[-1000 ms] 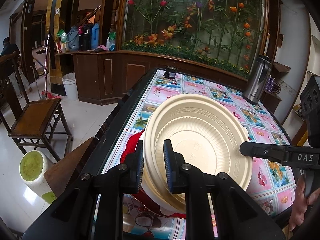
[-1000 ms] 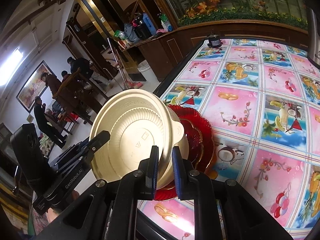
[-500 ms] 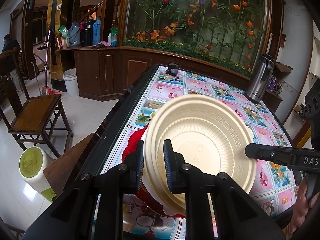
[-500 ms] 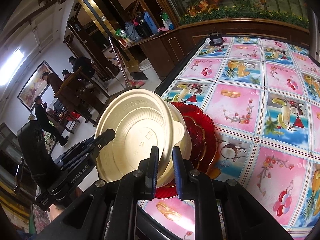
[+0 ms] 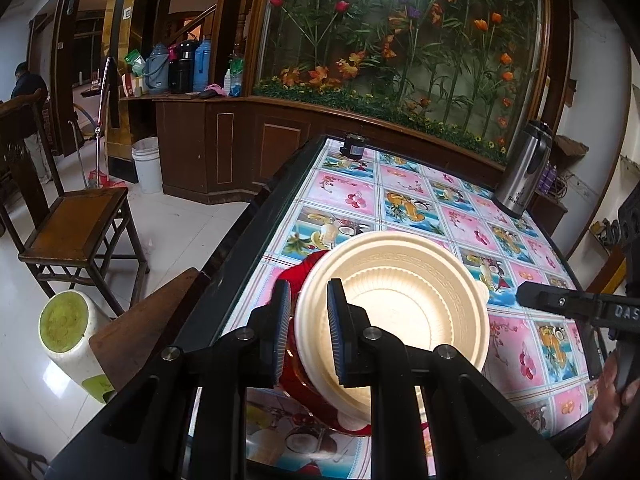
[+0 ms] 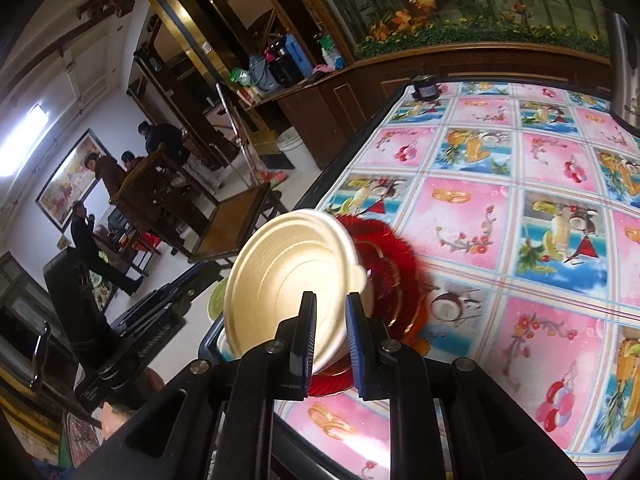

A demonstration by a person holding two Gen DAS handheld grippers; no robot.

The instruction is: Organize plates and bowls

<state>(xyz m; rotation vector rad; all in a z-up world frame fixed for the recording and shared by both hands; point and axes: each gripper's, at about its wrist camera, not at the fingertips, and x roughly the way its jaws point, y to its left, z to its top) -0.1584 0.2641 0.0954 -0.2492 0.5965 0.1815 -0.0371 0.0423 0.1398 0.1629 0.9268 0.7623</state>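
Note:
A stack of cream plastic bowls (image 5: 404, 312) is held tilted just above a stack of red glass plates (image 5: 298, 276) near the table's left front corner. My left gripper (image 5: 307, 328) is shut on the near rim of the cream bowls. My right gripper (image 6: 331, 340) is shut on the opposite rim of the same bowls (image 6: 292, 268), and its fingers (image 5: 560, 304) show at the right of the left wrist view. The red plates (image 6: 384, 268) lie partly hidden under the bowls.
The table (image 5: 420, 196) has a pink and blue fruit-print cloth. A steel thermos (image 5: 520, 172) stands at the far right and a small dark jar (image 5: 352, 146) at the far edge. A wooden chair (image 5: 76, 224) and a white bin (image 5: 70, 332) stand left of the table.
Both grippers have lowered the cream bowls and tipped them flatter, bringing them closer to the red plates. Both grips have stayed shut.

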